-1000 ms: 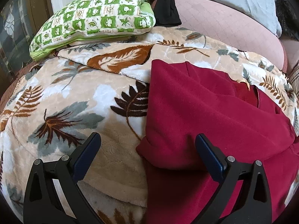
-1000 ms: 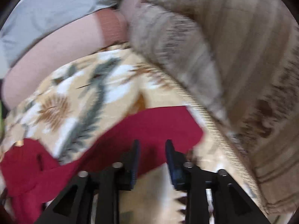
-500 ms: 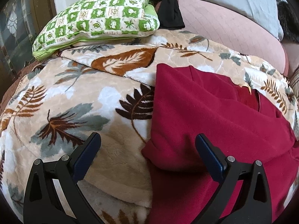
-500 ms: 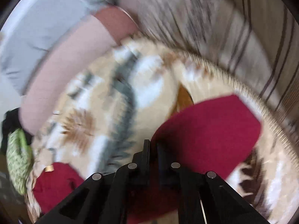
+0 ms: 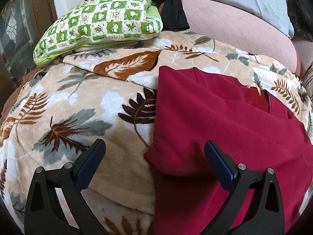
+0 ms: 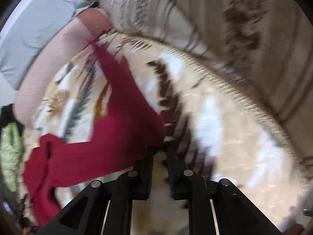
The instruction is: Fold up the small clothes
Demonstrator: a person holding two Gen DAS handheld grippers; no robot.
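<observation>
Red garment lies on the bed blanket, left sleeve folded in, right sleeve outstanding. My left tool stands wide, empty; right tool narrow, just reopening, gripping nothing

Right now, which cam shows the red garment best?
Left wrist view: the red garment is sharp, its folded-over left sleeve and neckline both visible on the leaf-print blanket. The right wrist view is motion-blurred and shows only the right sleeve and neckline.
</observation>
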